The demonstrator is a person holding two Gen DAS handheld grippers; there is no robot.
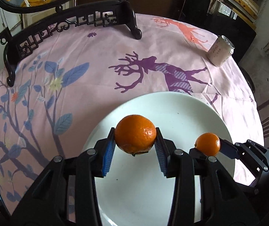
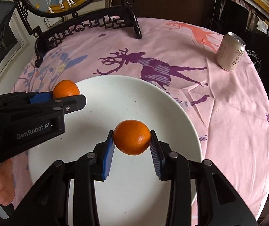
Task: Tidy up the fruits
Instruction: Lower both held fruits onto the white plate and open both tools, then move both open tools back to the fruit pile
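left gripper (image 1: 135,146) pinching a mandarin (image 1: 135,133) above the white plate (image 1: 181,109), toward its left rim | right gripper (image 2: 132,146) pinching a second mandarin (image 2: 132,137) over the plate's middle | plate bare, neither fruit set down yet, both releases left | drink can (image 2: 230,53) at the tablecloth's (image 2: 228,113) far right edge

Lit by soft, even daylight; faint shadows only beneath held fruit on white plate (image 1: 181,113). Mild sheen on can (image 2: 230,53). Strong fisheye bowing and dark vignette at edges. Centre sharp; blurred toward periphery, with dim room surroundings underexposed.
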